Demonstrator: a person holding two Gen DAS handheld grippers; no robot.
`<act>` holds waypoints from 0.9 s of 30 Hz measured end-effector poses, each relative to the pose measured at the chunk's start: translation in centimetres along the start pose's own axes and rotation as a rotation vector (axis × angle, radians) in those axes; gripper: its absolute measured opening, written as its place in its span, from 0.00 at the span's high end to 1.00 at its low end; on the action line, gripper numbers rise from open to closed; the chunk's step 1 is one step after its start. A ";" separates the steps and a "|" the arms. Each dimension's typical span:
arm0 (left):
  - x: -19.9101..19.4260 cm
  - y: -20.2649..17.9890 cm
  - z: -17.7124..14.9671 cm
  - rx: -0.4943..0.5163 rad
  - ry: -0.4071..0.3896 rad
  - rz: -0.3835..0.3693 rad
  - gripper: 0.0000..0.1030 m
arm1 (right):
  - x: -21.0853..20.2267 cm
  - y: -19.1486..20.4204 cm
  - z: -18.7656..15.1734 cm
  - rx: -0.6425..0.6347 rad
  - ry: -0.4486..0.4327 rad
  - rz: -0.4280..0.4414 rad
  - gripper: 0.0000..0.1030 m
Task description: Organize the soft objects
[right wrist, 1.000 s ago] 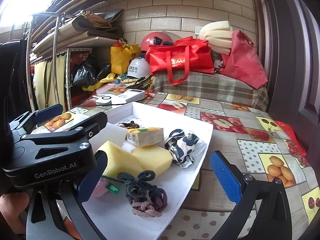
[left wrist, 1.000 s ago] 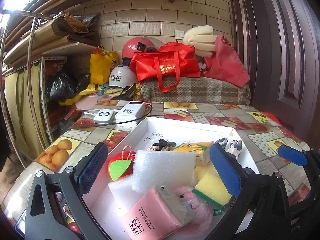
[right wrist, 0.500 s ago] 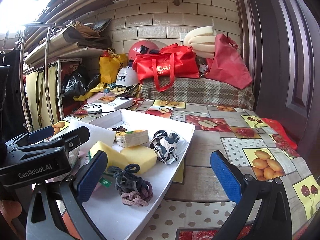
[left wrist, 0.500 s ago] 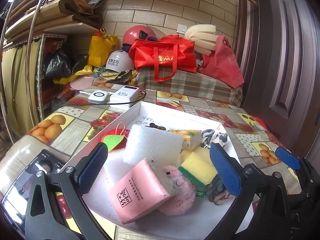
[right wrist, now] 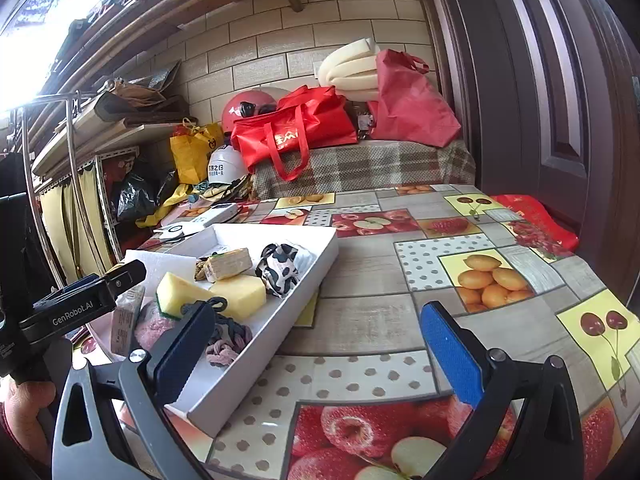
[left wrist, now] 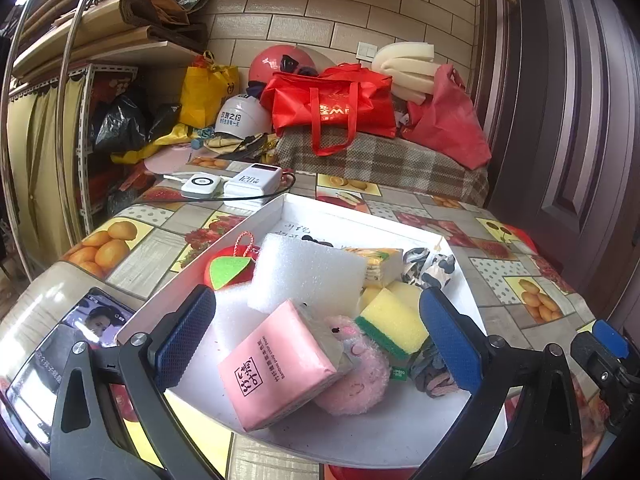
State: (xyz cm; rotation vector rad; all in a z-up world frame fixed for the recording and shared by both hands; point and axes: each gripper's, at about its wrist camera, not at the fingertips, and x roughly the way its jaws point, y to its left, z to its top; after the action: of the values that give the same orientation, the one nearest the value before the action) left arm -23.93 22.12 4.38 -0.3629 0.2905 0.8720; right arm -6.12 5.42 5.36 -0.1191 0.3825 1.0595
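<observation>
I have drawn both tools back from the white tray (left wrist: 280, 210), so more of the fruit-print table (right wrist: 420, 304) shows. My left gripper (left wrist: 316, 340) hangs spread and empty over the pink packet (left wrist: 276, 364) and plush toy (left wrist: 356, 376) in the tray. My right gripper (right wrist: 320, 352) gapes empty beside the tray.

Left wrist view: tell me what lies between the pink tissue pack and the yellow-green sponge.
In the left wrist view, a pink plush toy lies between the pink tissue pack and the yellow-green sponge, touching both.
</observation>
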 end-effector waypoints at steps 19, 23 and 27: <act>-7.0 -7.6 -0.2 0.197 0.018 -0.040 0.00 | -5.0 -8.2 -1.2 0.330 -0.034 -0.076 0.00; -9.1 -8.9 0.4 0.210 0.011 -0.061 0.00 | -7.3 -7.6 -1.2 0.268 -0.114 -0.050 0.00; -10.6 -9.3 0.8 0.201 0.023 0.001 0.00 | -9.1 -6.8 -1.4 0.193 -0.153 -0.059 0.00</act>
State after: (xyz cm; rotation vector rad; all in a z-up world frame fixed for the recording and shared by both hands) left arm -23.05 9.70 10.99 -0.1861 0.3956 0.8318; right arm -4.44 -5.81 6.77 0.1220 0.3390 0.9610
